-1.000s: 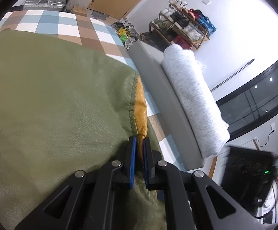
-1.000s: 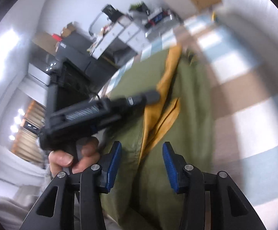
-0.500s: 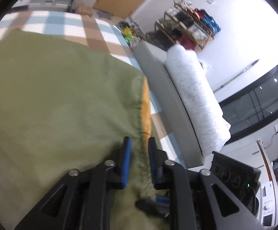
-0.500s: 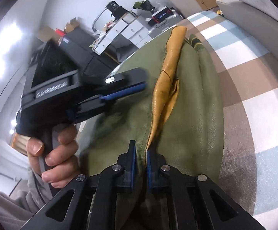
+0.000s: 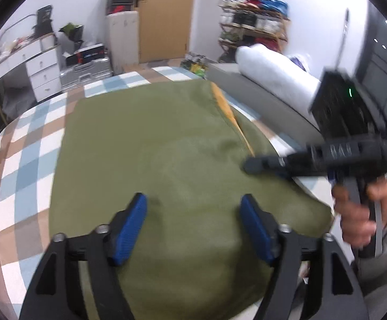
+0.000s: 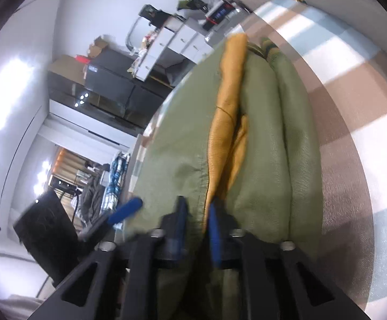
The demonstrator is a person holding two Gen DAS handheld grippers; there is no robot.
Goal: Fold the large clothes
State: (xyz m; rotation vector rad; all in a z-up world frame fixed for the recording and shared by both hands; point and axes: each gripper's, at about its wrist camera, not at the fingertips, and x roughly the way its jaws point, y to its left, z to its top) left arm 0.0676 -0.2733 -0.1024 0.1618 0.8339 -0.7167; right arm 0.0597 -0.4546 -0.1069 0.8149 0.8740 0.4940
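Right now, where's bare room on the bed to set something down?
Free: checked cover left of the green jacket, and a strip beyond it toward the drawers. Crowded: the jacket's right edge, where the right gripper grips by the grey bolster.

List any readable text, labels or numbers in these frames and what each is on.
None can be read.
Right gripper: raised marks on its black body, too blurred.
Silver suitcase: red and white display on the black box on top, too small.
Black cabinet: white label, too small.
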